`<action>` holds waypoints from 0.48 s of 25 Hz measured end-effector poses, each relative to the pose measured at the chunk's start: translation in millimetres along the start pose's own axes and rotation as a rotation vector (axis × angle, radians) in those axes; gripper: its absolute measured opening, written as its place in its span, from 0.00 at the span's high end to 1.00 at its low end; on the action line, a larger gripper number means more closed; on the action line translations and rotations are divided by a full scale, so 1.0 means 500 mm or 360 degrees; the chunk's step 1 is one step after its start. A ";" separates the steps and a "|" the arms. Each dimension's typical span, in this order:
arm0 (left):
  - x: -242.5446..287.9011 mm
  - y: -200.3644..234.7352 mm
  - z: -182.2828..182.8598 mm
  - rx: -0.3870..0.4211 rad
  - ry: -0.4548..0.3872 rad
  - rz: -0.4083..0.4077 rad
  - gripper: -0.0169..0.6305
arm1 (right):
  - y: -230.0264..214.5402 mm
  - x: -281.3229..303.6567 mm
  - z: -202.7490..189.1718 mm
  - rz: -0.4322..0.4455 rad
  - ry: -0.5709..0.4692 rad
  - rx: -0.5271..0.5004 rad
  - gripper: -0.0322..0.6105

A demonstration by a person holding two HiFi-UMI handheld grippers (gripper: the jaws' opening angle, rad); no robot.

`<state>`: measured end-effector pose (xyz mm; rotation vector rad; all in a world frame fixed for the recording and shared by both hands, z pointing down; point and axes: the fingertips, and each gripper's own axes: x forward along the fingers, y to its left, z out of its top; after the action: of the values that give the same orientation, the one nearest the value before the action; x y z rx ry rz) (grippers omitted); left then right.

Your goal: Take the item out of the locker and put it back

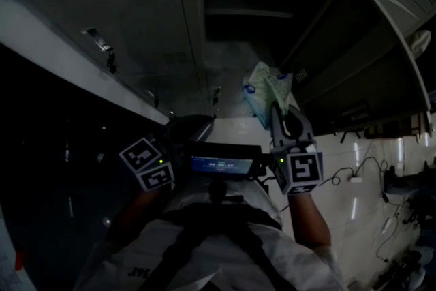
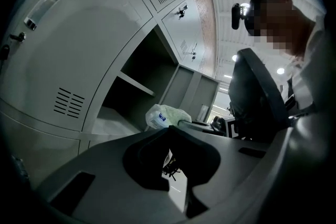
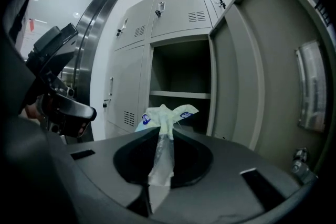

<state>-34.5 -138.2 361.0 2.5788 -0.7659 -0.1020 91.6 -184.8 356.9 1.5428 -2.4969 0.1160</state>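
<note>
One thin twist of bag (image 3: 164,113) is all the right tongs (image 3: 160,135) pinch, mid-frame before the open locker (image 3: 181,95), so it may slip or tear going in; left tongs (image 2: 170,132) sit pressed together, empty.

Head view looks steeply down over the left gripper (image 1: 187,129) and right gripper (image 1: 281,111) at the open locker (image 1: 248,13); both gripper views look along their jaws, close behind, sharing that locker and the plastic bag (image 1: 267,95).
</note>
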 end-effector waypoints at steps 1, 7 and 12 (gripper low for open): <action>0.000 0.003 0.003 0.0007 -0.0001 0.0008 0.99 | -0.001 0.004 0.005 0.0008 -0.0010 -0.0012 0.90; 0.001 0.015 0.027 0.0038 -0.0030 0.0027 0.99 | -0.011 0.026 0.042 0.0014 -0.0055 -0.0066 0.90; 0.004 0.021 0.056 0.0088 -0.0062 0.0032 0.99 | -0.028 0.046 0.087 0.0000 -0.0115 -0.0110 0.90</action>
<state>-43.5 -158.4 340.7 2.6275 -0.8199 -0.1266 88.5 -218.8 318.8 1.5459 -2.5276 -0.0264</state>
